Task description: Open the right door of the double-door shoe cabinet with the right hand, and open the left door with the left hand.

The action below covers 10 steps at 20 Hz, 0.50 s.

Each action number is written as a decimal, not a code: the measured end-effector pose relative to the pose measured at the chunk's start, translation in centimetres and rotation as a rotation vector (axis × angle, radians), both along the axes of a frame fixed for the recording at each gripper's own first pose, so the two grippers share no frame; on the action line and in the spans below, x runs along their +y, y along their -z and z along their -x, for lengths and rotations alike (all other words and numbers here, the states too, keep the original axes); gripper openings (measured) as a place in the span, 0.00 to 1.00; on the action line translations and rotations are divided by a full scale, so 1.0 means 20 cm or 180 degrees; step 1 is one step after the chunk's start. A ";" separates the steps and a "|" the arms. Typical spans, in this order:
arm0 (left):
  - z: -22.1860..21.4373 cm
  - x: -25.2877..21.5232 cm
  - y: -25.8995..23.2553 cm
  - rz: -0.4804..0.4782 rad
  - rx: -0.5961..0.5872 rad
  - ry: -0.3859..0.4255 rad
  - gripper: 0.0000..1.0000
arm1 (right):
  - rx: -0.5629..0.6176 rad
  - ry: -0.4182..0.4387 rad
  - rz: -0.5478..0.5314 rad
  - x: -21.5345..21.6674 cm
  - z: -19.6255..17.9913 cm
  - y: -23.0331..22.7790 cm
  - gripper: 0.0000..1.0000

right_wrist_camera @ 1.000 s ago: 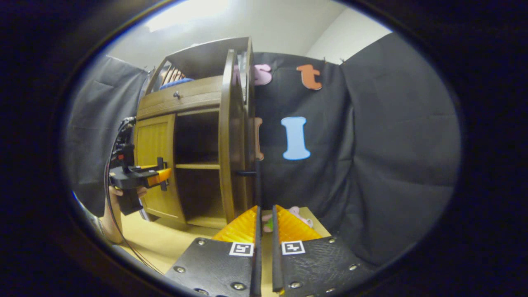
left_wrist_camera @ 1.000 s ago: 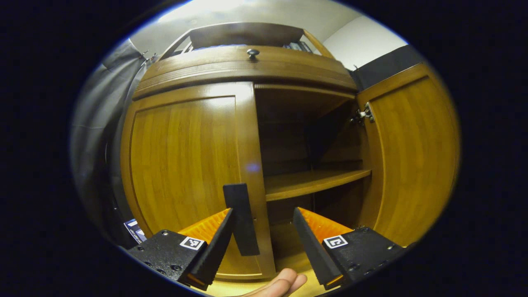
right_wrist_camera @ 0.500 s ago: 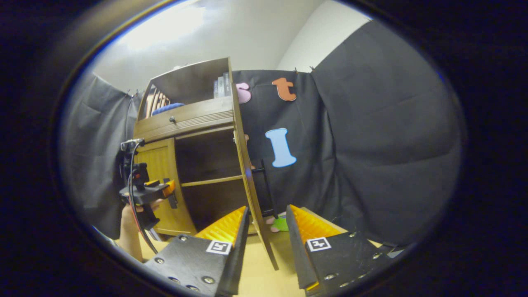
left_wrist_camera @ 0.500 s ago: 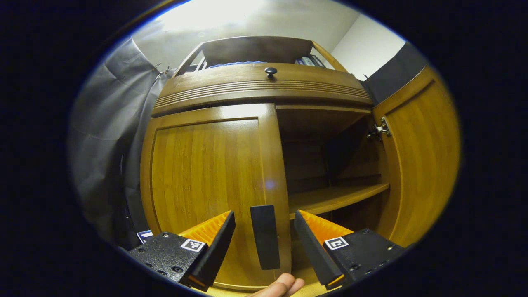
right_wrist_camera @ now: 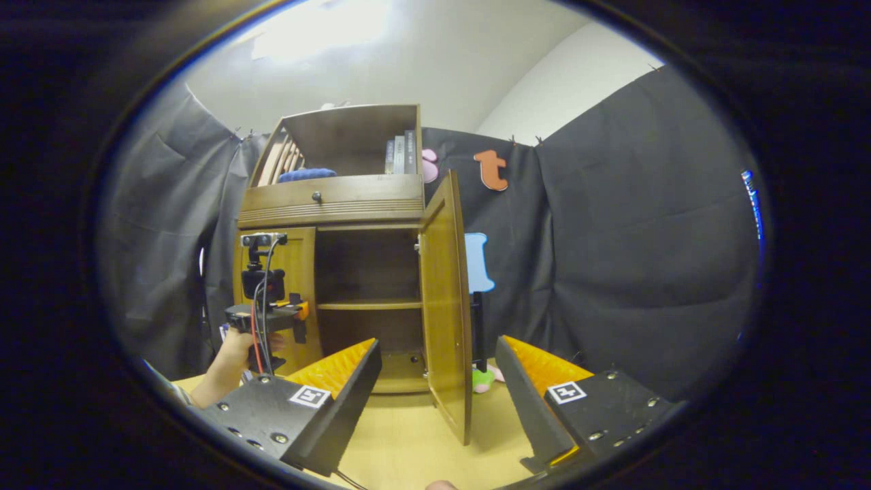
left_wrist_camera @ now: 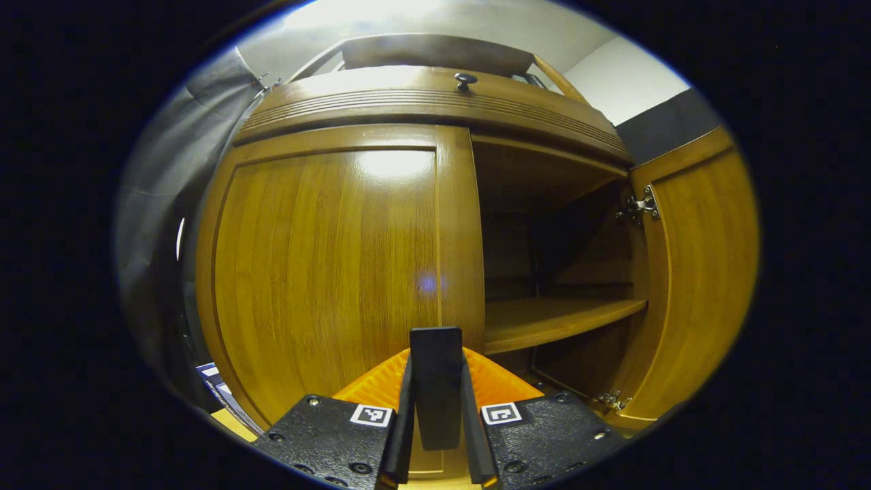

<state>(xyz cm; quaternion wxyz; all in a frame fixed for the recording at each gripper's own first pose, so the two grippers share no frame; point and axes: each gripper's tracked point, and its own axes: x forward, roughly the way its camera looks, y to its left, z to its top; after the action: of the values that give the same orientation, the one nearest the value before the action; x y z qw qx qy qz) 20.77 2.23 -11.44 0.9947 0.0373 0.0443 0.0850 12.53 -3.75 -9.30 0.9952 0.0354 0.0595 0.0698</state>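
Shoe cabinet (right_wrist_camera: 340, 204), right door (right_wrist_camera: 446, 299) swung open, left door (left_wrist_camera: 326, 272) closed

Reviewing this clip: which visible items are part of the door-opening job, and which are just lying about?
Part of the job:
- left door, shut
- its handle, clamped by the left hand-held gripper
- right door, swung open
- right hand-held gripper, open, holding nothing

Just lying about:
- books on the top shelf
- blue item beside them
- small toy on the floor
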 end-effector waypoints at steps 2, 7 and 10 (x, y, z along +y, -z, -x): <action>0.04 -0.01 0.02 0.0070 0.0178 0.0075 0.33 | -0.0016 0.0006 0.0043 0.02 0.04 -0.04 1.00; 0.13 -0.03 0.01 0.0121 0.0333 0.0220 0.31 | -0.0101 -0.0018 0.0182 0.09 0.13 -0.14 1.00; 0.22 -0.05 -0.01 0.0146 0.0378 0.0241 0.32 | -0.0084 -0.0061 0.0241 0.14 0.14 -0.15 0.97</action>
<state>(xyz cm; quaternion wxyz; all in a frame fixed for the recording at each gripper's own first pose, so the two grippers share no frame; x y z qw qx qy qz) 16.35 1.32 -11.28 0.9934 0.0212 0.1037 0.0440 9.81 -1.00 -6.26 0.9958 -0.0037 0.0493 0.0774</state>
